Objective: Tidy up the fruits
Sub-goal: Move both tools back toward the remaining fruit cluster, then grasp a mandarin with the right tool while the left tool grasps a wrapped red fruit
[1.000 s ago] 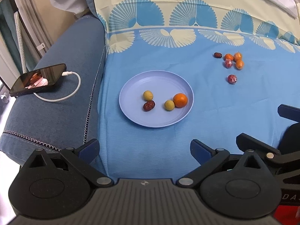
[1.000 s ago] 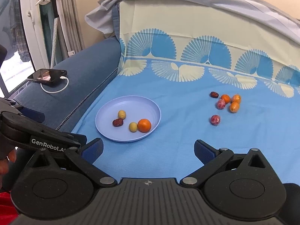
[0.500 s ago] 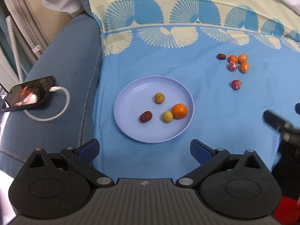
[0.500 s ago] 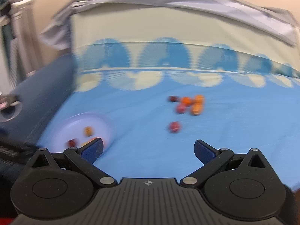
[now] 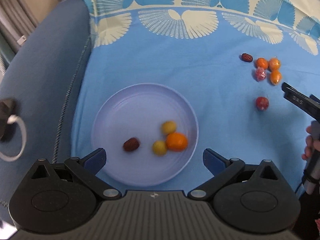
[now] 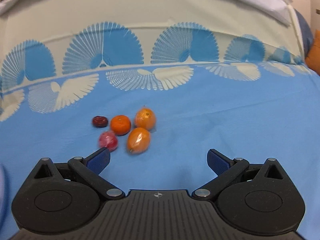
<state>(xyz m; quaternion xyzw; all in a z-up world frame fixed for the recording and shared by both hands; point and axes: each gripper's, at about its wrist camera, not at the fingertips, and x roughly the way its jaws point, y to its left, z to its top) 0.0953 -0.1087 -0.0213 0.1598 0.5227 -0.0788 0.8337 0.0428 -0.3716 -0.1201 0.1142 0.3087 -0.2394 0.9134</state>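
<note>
A lilac plate [image 5: 124,108] lies on the blue cloth. It holds an orange [image 5: 177,141], two yellow fruits [image 5: 169,127] and a dark date [image 5: 131,144]. My left gripper [image 5: 154,157] is open and empty over the plate's near edge. To the right lie a loose cluster: a dark date [image 6: 99,121], three orange fruits [image 6: 120,125], a wrapped red fruit [image 6: 108,140]. A lone red fruit [image 5: 262,103] lies nearer. My right gripper [image 6: 158,161] is open and empty just short of the cluster; it also shows in the left wrist view [image 5: 300,100].
A blue sofa arm [image 5: 40,76] lies left of the cloth, with a white cable [image 5: 18,140] on it. The cloth's cream patterned part [image 6: 140,40] rises at the back. An orange cushion [image 6: 314,52] sits far right.
My right gripper has swung right from the plate and moved close to the fruit cluster. My left gripper has moved forward over the plate's near edge. Both stayed open.
</note>
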